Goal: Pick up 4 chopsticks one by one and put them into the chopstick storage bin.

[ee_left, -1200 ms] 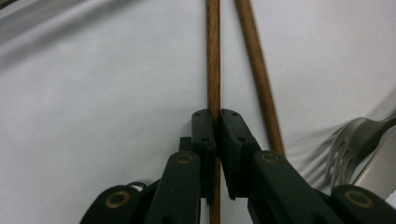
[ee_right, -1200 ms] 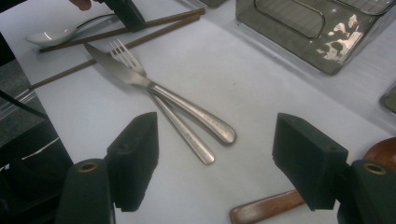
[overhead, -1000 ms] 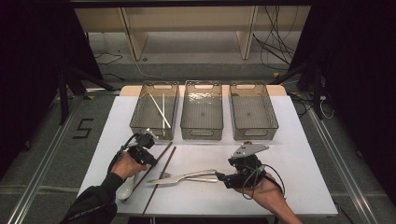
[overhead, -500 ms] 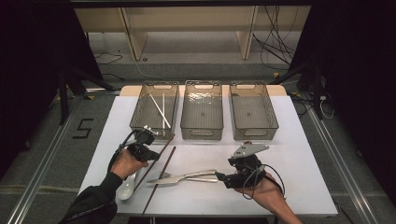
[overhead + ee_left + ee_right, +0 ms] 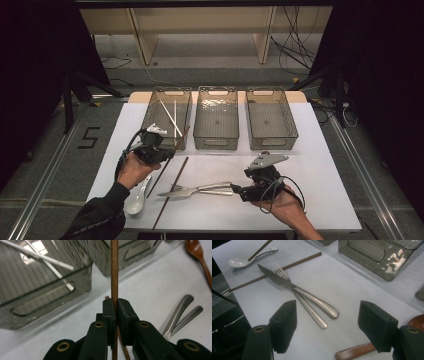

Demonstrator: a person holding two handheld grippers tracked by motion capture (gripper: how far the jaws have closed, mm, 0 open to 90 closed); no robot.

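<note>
Left gripper [image 5: 167,152] is clamped on a brown chopstick [image 5: 172,150], left of centre, its long axis pointing up-right at the leftmost bin [image 5: 150,117] just beyond. Right gripper [image 5: 327,326] sits wide open.

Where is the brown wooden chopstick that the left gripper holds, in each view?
High view: the brown wooden chopstick slants left of centre, held by the left gripper.
Left gripper view: upright at centre, clamped between the jaws.
Right gripper view: top left, over the white ceramic spoon.
Shared landmark: the crossed steel knife and fork.
</note>
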